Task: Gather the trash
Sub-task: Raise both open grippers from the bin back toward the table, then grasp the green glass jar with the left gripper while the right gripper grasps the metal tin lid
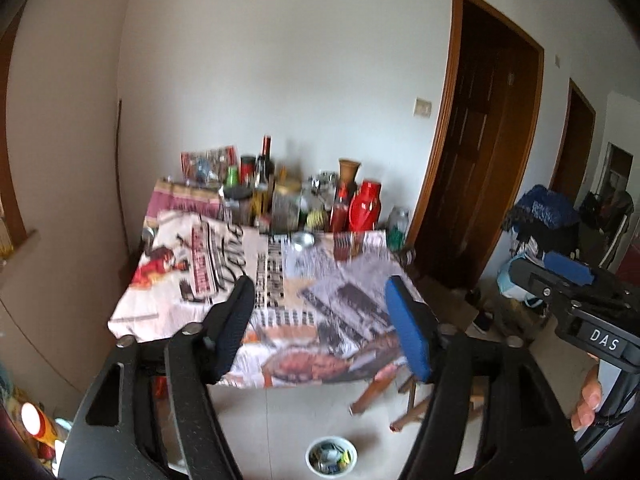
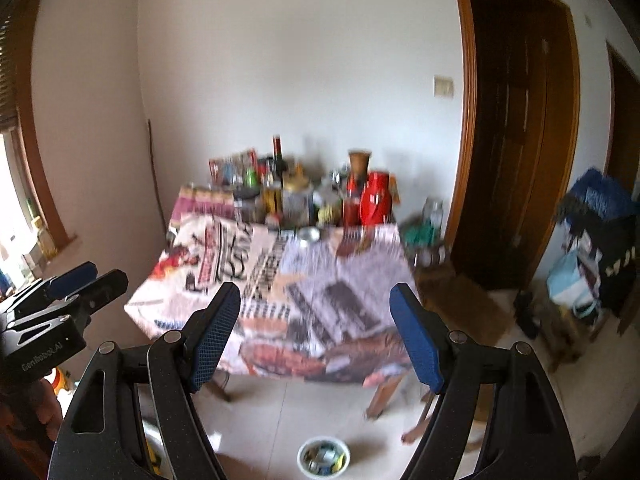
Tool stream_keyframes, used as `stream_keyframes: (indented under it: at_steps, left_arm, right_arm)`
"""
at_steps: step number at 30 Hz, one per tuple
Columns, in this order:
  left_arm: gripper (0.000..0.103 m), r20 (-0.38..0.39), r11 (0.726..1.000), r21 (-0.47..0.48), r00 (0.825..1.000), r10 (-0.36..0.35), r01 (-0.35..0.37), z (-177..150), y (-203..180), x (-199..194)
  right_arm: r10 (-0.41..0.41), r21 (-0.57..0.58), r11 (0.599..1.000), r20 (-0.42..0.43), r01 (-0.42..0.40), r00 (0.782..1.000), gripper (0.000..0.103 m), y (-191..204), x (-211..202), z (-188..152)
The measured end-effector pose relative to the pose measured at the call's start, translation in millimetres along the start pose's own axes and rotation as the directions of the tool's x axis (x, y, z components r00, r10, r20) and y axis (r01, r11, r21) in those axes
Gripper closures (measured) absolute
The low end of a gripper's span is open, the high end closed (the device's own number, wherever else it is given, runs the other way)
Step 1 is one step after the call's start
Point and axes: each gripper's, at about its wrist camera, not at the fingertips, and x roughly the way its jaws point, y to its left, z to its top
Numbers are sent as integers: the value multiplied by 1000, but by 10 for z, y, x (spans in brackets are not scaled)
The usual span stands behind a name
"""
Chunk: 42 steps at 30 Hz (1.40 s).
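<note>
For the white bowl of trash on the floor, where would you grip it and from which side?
Grip the bowl by its thin upright rim, from above, one finger inside and one outside. It sits open side up on the floor in front of the table, with clear floor around it.

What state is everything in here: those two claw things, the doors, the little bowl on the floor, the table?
Left gripper: open, empty.
Right gripper: open, empty.
White round bowl on the floor: holds small scraps.
Dark brown wooden door: shut.
Newspaper-covered table: bottles and jars crowd its far edge.

Daylit, motion-blurred, fisheye-warped edges
</note>
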Motion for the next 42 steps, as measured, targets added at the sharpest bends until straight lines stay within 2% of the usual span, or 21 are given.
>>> stream_keyframes:
  at_steps: [4, 7, 11, 15, 21, 23, 27, 30, 35, 42]
  left_arm:
    - [33, 42, 1000, 15, 999, 10, -11, 153, 19, 37]
    - [32, 55, 1000, 4, 998, -18, 18, 217, 45, 137]
    - [32, 66, 1000, 22, 998, 4, -6, 332, -12, 322]
    - [32, 80, 998, 38, 996, 38, -41, 463, -157, 604]
    - [31, 84, 997, 35, 994, 66, -69, 774, -416, 1168]
    - [21, 86, 996, 23, 993, 84, -86, 888, -472, 1350]
    - [12, 104, 994, -36, 989, 108, -105, 1066, -515, 1701]
    - [10, 90, 990, -69, 987, 132, -126, 1129, -498, 1943]
    - [7, 44, 976, -106, 980, 196, -191, 1205, -394, 2281]
    - [5, -8, 968, -92, 972, 233, -233, 1261, 37, 2735]
  right_arm:
    - [-50, -12, 999, 60, 50, 997, 27, -32, 20, 160]
    - [-82, -11, 996, 71, 83, 994, 27, -84, 125, 282]
    - [-94, -8, 995, 103, 96, 990, 26, -197, 247, 457]
    - [-68, -21, 997, 120, 71, 990, 26, -330, 343, 574]
    - [-3, -41, 999, 89, 7, 996, 26, -569, 759, 850]
    - [15, -56, 998, 82, -10, 996, 26, -636, 898, 970]
    - [64, -91, 994, 78, -57, 995, 25, -775, 1164, 1208]
    - [113, -109, 988, 65, -105, 991, 14, -879, 1365, 1319]
    - [180, -101, 979, 38, -175, 983, 14, -949, 1704, 1447]
    - [196, -77, 977, -31, -198, 980, 14, -788, 2258, 1590]
